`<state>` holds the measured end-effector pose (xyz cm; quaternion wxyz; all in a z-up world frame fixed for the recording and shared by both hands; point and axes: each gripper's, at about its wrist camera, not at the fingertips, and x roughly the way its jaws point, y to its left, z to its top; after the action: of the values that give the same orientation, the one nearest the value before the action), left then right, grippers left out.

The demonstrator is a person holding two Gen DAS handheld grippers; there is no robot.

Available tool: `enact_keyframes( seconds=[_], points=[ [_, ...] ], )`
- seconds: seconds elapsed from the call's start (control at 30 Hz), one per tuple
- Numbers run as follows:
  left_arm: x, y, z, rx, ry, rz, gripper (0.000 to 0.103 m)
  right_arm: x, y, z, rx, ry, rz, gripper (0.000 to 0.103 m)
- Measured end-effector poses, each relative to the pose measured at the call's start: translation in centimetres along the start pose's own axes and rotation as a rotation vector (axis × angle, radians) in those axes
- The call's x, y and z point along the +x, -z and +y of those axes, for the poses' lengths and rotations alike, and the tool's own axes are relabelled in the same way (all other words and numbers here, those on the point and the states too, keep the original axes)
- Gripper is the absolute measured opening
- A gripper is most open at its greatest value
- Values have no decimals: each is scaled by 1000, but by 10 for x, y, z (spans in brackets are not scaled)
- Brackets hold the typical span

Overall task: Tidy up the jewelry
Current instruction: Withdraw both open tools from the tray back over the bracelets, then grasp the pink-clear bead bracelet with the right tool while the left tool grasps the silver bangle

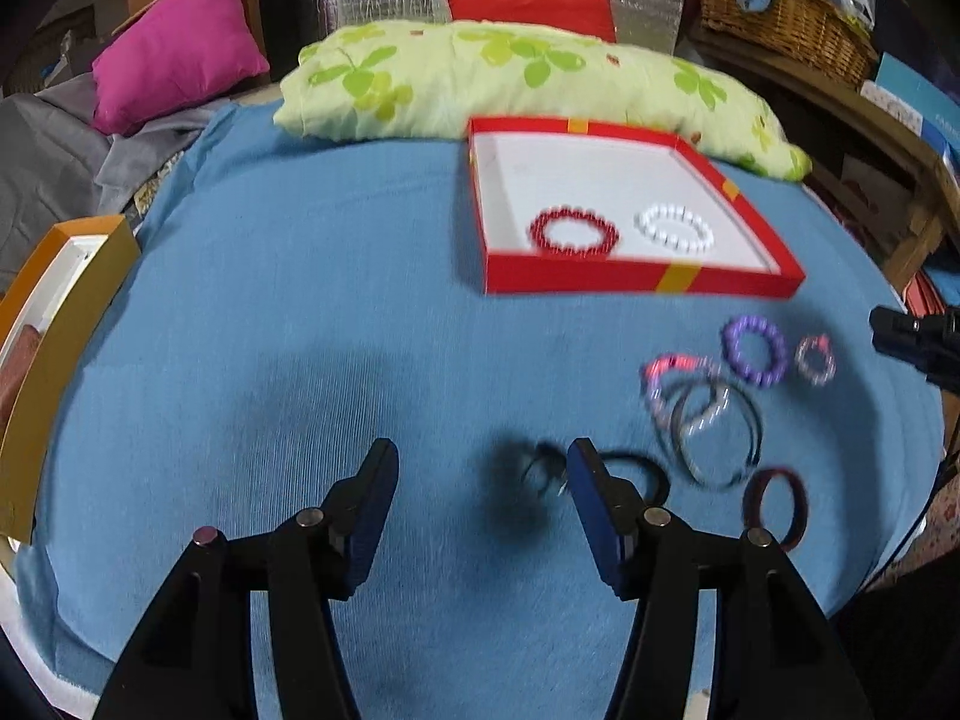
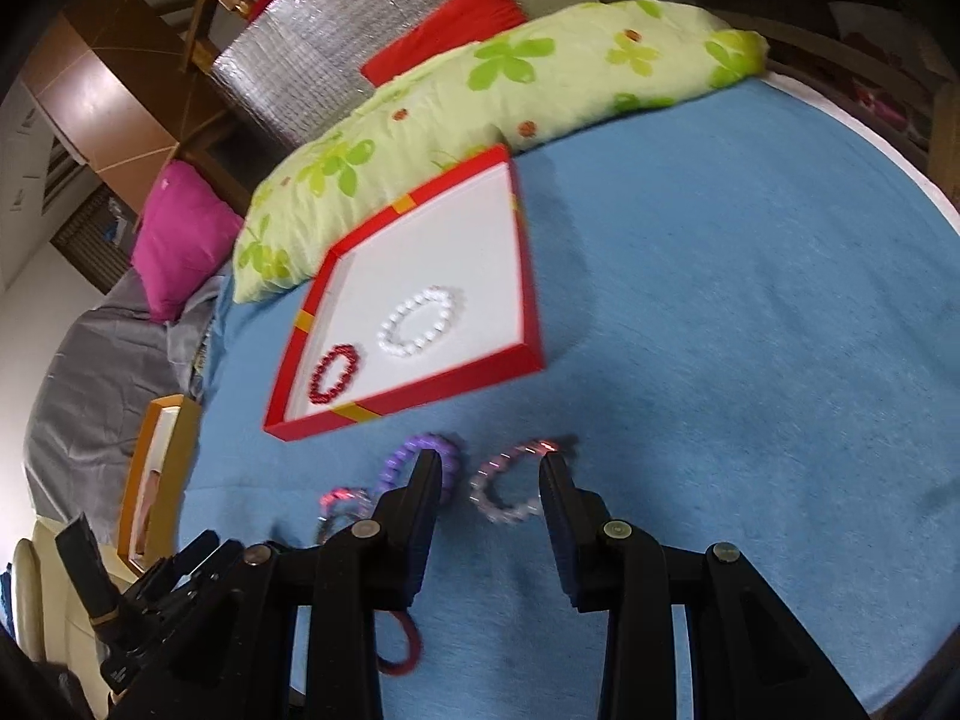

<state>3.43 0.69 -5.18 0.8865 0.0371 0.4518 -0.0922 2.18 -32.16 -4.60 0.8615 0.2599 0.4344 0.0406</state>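
Note:
A red tray (image 1: 636, 285) (image 2: 420, 390) on the blue cloth holds a red bead bracelet (image 1: 573, 230) (image 2: 333, 373) and a white bead bracelet (image 1: 676, 228) (image 2: 420, 321). Loose jewelry lies in front of it: a purple bracelet (image 1: 755, 350) (image 2: 447, 450), a small pink bracelet (image 1: 815, 358) (image 2: 507, 483), thin bangles (image 1: 714, 432), a dark red band (image 1: 777, 507) (image 2: 402, 645) and a black hair tie (image 1: 636, 471). My left gripper (image 1: 483, 462) is open and empty above the cloth. My right gripper (image 2: 489, 468) is open, its fingers on either side of the small pink bracelet.
A green floral pillow (image 1: 510, 78) (image 2: 492, 96) lies behind the tray, a magenta cushion (image 1: 174, 48) (image 2: 180, 240) at far left. An orange box (image 1: 66, 312) (image 2: 162, 474) stands at the cloth's left edge. A wicker basket (image 1: 786, 6) sits at back right.

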Motion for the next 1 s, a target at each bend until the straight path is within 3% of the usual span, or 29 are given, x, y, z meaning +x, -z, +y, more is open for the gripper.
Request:
enact_keyframes(
  seconds=[0.33,0.43,0.7,1.0],
  points=[
    [9,7,8,-19,58,54,60,15,2,-22,21,59,79,36],
    [6,5,3,-12,69,30,60,20,3,-22,9,60,102,36],
    [1,-2,-41,91,137,-6,65,31,3,-19,5,76,117,36],
    [12,-4,-83,178,197,19,72,46,1,-17,18,109,107,37]
  ],
)
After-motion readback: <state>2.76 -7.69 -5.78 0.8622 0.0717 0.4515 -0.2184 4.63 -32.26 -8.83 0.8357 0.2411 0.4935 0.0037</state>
